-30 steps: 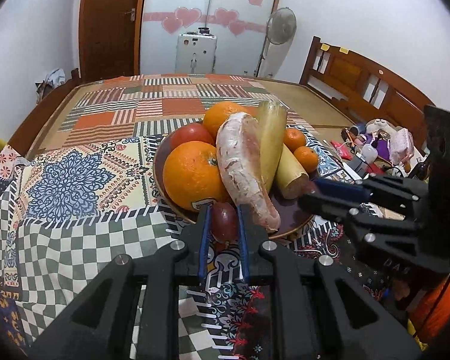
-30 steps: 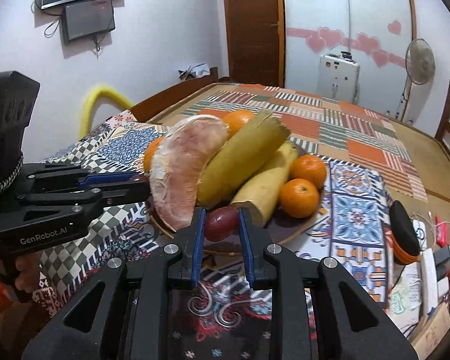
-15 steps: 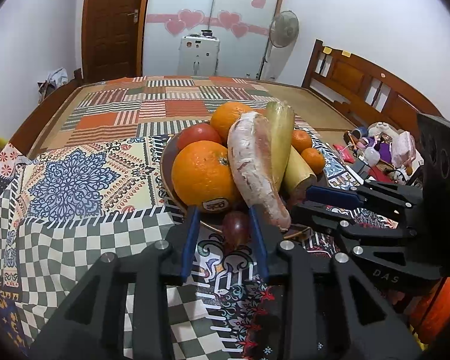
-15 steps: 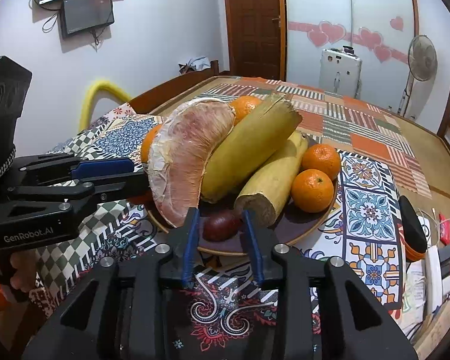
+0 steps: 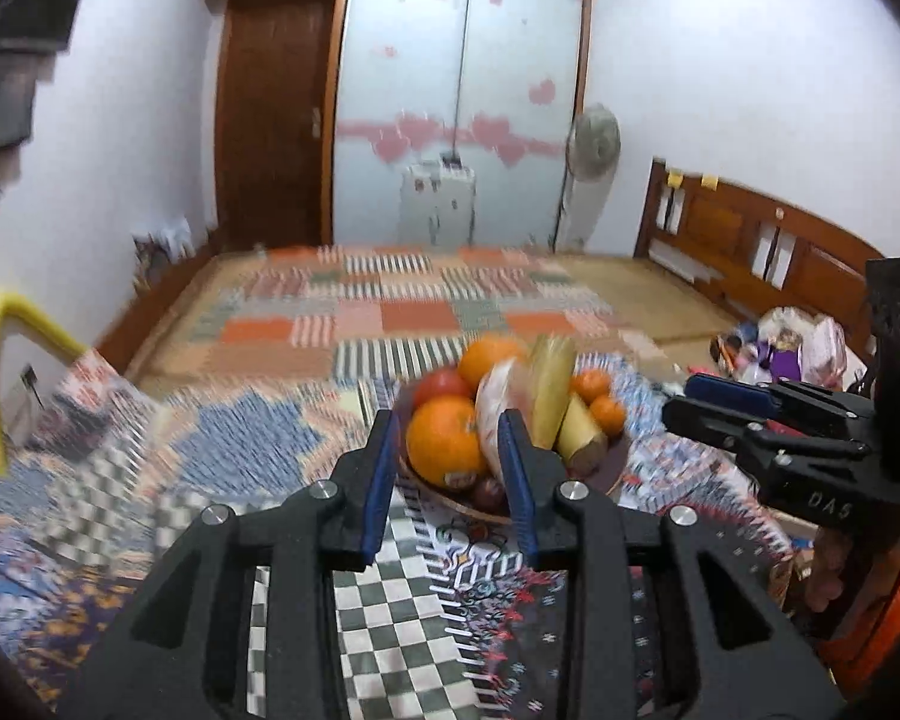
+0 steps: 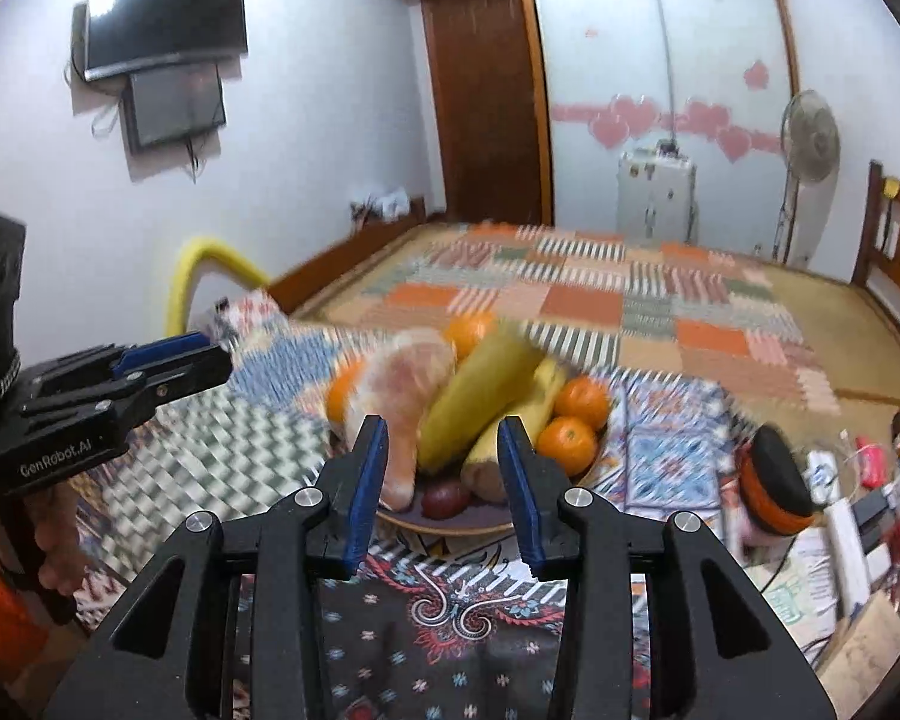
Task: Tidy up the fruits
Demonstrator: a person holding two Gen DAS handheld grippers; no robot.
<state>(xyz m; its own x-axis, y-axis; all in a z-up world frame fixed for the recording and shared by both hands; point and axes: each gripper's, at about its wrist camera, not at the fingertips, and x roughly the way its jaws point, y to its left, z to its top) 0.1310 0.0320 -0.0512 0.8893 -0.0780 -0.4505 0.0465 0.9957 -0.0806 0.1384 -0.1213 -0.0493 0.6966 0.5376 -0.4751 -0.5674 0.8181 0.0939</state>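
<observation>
Fruit lies heaped on a round brown plate point(image 6: 450, 525) that stands on a bed covered with a patchwork cloth point(image 6: 570, 300) of many colours. On the plate there is a large orange point(image 5: 444, 441) with a small sticker, a red round fruit point(image 5: 441, 384) behind it, a long pale pink peeled pomelo piece point(image 6: 405, 396), two yellow-green corn-like cobs point(image 6: 480, 396) leaning over the heap, and two small tangerines point(image 6: 570, 429) at the right edge. A dark red grape-like fruit point(image 6: 444, 498) rests at the near rim of the plate, and in the left wrist view a second dark red fruit point(image 5: 487, 493) also lies at the near rim; I cannot tell if it is the same one, because both views are blurred.

Both tongs are empty. The left tongs point(image 5: 450, 480) stand a little open, with the blue pads point(image 5: 378, 480) apart, and they hang above the cloth, clear of the plate. The right tongs point(image 6: 444, 483) have just been opening; they stand a little apart too, with nothing between them, and the grape-like fruit is beyond them on the plate.

Outward, a white standing fan point(image 6: 807, 144) and a white box-like appliance point(image 6: 657, 192) stand before a pale wardrobe with pink hearts. Two dark screens point(image 6: 162, 54) hang on the white wall.
</observation>
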